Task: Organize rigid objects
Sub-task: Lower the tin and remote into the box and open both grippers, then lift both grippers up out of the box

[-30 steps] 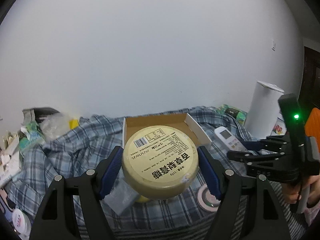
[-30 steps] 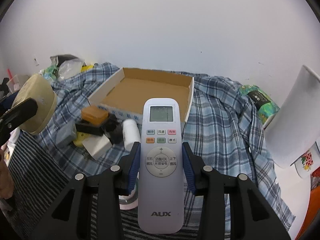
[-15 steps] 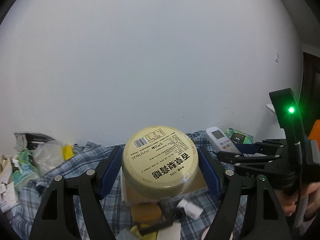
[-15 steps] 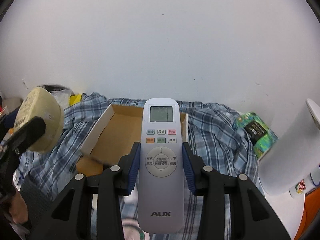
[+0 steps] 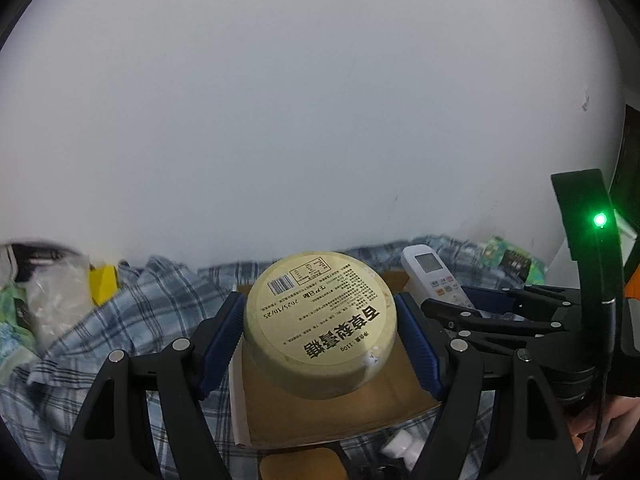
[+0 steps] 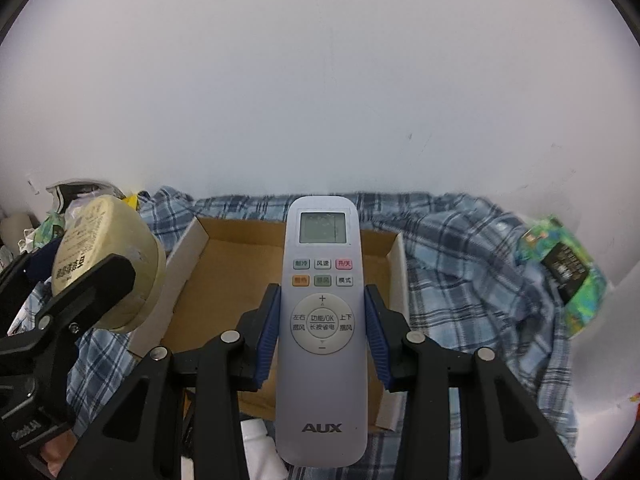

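Observation:
My left gripper [image 5: 320, 340] is shut on a round pale yellow tub [image 5: 320, 320] with a printed label, held over the open cardboard box [image 5: 320, 412]. My right gripper [image 6: 323, 328] is shut on a white AUX remote control [image 6: 322, 320], held over the same box [image 6: 224, 280]. The remote also shows in the left wrist view [image 5: 434, 280], to the right of the tub. The tub also shows in the right wrist view [image 6: 108, 256], at the box's left side. The box floor that I can see is bare.
The box lies on a blue plaid cloth [image 6: 480, 280] against a white wall. A green packet [image 6: 564, 272] lies at the right. Bags and a yellow item [image 5: 102, 284] lie at the left. A small white bottle [image 6: 256, 432] and an orange-brown item [image 5: 300, 464] lie before the box.
Both grippers have moved forward and down toward the box, and both now hang over it. Both grips are unchanged.

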Action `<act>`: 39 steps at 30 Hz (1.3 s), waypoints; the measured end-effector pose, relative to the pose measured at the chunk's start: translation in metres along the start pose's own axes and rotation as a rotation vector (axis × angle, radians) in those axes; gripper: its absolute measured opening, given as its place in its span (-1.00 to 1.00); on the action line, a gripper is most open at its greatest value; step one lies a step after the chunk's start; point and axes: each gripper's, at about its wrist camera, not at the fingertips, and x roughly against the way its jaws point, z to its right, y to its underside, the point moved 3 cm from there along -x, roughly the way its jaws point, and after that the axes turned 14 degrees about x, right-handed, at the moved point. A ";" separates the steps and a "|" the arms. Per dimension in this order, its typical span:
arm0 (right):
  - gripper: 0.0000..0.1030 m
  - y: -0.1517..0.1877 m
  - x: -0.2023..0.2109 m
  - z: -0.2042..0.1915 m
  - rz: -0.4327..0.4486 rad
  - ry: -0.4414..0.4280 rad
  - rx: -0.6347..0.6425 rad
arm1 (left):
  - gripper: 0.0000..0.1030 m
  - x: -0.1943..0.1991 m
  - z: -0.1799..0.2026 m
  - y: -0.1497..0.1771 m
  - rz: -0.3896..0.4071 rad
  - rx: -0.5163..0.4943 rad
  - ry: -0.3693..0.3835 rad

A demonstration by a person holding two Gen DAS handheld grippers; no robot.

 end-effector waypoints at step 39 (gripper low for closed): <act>-0.11 0.023 -0.033 0.015 -0.056 -0.002 -0.008 | 0.66 -0.009 -0.038 0.019 -0.103 0.038 -0.052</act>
